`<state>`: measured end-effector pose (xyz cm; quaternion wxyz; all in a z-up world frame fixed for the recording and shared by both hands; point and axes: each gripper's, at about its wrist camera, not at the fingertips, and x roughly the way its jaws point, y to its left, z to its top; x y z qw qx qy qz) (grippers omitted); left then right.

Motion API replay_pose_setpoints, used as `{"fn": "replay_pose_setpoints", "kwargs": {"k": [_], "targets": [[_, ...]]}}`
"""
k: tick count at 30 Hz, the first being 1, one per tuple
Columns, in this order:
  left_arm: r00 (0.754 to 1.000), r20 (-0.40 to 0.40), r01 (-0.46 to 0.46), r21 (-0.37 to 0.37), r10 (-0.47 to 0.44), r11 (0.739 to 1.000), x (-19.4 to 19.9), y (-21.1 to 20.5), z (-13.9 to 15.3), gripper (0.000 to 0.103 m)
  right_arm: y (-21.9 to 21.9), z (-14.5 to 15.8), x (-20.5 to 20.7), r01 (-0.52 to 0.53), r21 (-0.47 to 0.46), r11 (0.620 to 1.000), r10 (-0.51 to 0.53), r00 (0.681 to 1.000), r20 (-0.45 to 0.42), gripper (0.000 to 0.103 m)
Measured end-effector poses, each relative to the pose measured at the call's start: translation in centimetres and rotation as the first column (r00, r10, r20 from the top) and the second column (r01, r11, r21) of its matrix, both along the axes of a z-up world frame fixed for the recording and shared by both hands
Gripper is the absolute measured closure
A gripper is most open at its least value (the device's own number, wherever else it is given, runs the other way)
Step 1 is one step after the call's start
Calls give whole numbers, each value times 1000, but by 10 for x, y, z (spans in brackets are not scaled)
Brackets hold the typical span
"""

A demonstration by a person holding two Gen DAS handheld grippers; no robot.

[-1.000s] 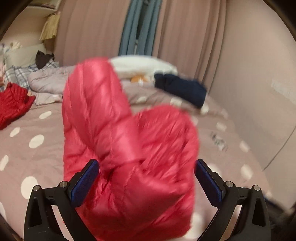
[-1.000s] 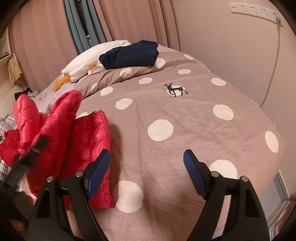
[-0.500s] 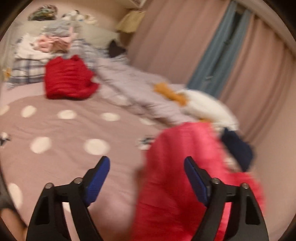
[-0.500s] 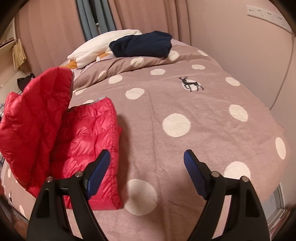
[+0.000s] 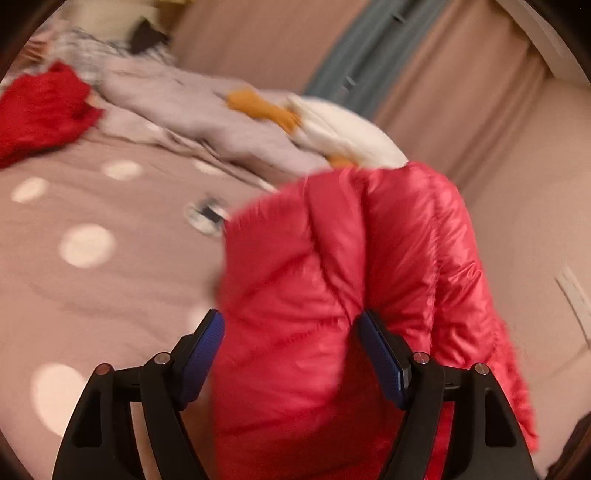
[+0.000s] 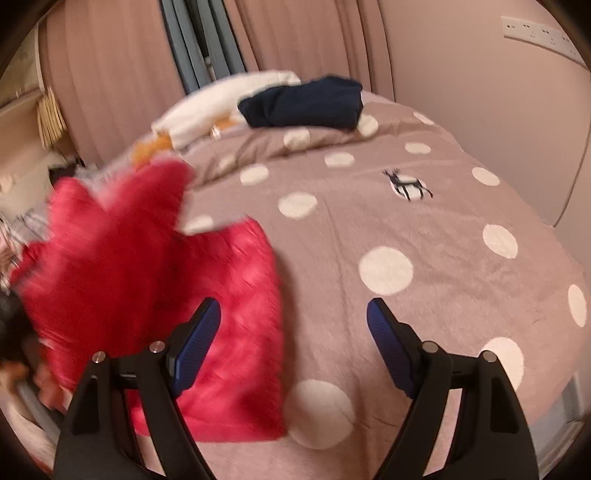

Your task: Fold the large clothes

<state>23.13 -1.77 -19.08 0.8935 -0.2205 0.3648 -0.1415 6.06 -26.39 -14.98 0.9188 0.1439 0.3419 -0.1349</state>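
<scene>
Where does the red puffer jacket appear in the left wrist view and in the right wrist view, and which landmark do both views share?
Left wrist view: the red puffer jacket fills the centre and lower right, bunched between the left gripper's fingers.
Right wrist view: it lies at lower left on the dotted bedcover, partly lifted.
Shared landmark: the white pillow near the curtains.

The right gripper (image 6: 293,328) hangs above the polka-dot bedspread (image 6: 424,236), jaws wide apart and empty. Its left finger overlaps the red puffer jacket (image 6: 207,295), part flat, part lifted and blurred. A folded navy garment (image 6: 306,101) rests near the curtains (image 6: 295,33).
</scene>
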Motion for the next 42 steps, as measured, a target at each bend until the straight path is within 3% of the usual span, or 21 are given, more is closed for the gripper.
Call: {"fn": "replay_pose_setpoints", "kwargs": {"k": [2, 4, 7, 9, 11, 12, 13, 15, 17, 20, 25, 32, 35, 38, 42], "targets": [[998, -19, 64, -5, -64, 998, 2, -20, -8, 29, 0, 10, -2, 10, 7, 1000, -11, 999, 54, 21], [997, -3, 81, 13, -81, 997, 0, -36, -14, 28, 0, 16, -1, 17, 15, 1000, -19, 994, 112, 12], [996, 53, 62, 141, -70, 988, -8, -56, -17, 27, -6, 11, 16, -47, 113, 992, 27, 985, 172, 11], [995, 67, 63, 166, -75, 984, -11, -57, -17, 26, -8, -3, 33, -107, 193, 975, 75, 983, 166, 15], [997, 49, 55, 137, -63, 989, -11, -49, -15, 24, -4, -25, 54, -152, 227, 962, 126, 985, 121, 24], [998, 24, 48, 109, -51, 993, -8, -42, -16, 22, 0, -34, 61, -160, 225, 961, 144, 986, 87, 37], [999, 4, 43, 83, -43, 996, -6, -35, -17, 21, 4, -49, 73, -167, 207, 964, 167, 986, 17, 57], [998, -24, 56, 52, -55, 997, -10, -30, -15, 20, 10, -79, 85, -161, 166, 973, 180, 978, -104, 61], [998, -22, 67, 69, -66, 995, -14, -30, -9, 20, 6, -85, 80, -141, 178, 974, 161, 982, -102, 64], [999, 40, 5, 157, -11, 988, -24, -34, -1, 20, 4, -83, 70, -119, 133, 984, 138, 981, -138, 64], [996, 83, 14, 244, -35, 970, -27, -52, -11, 14, -6, -96, 57, -106, 114, 988, 123, 980, -157, 64], [989, 141, -70, 271, 32, 960, -26, -45, 0, 14, -10, -93, 39, -102, 84, 991, 116, 977, -179, 62], [998, 57, 2, 278, -19, 961, -9, -51, -20, 14, -10, -91, 34, -81, 90, 993, 96, 979, -181, 60], [998, 67, -16, 289, -3, 957, -11, -54, -28, 14, -11, -78, 28, -39, 89, 995, 54, 982, -178, 58], [995, 98, -30, 331, -2, 943, -15, -63, -27, 14, -15, -43, 15, -20, 97, 995, 28, 996, -81, 56]]}}
